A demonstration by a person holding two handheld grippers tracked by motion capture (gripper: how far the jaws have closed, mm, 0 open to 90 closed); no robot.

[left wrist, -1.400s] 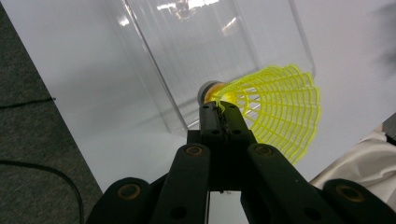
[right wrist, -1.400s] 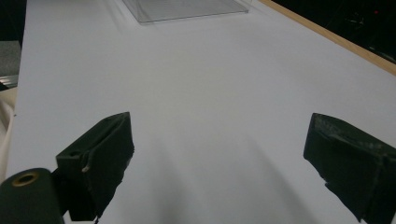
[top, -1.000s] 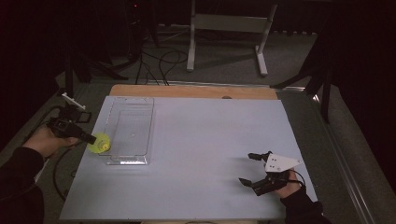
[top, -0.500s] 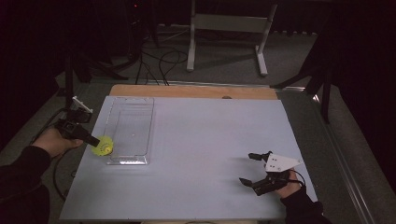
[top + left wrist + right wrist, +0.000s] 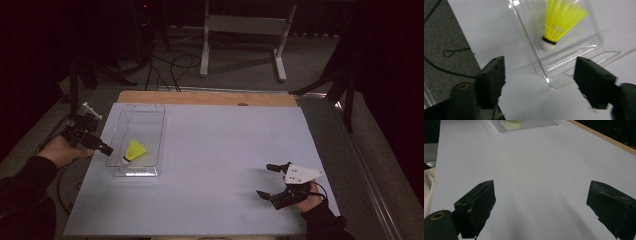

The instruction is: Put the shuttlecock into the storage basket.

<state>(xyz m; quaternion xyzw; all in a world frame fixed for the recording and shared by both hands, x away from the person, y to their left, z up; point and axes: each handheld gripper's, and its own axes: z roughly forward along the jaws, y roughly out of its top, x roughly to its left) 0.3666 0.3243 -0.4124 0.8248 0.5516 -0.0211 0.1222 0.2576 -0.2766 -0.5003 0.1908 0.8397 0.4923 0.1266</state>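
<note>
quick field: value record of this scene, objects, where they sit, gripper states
surface: white table
tray: clear plastic tray at the table's left side
shuttlecock: yellow shuttlecock lying inside the tray, white cork toward the near end
left gripper: left gripper open, holding nothing, just off the tray's near left corner
right gripper: right gripper open, holding nothing, low over bare table at the near right
</note>
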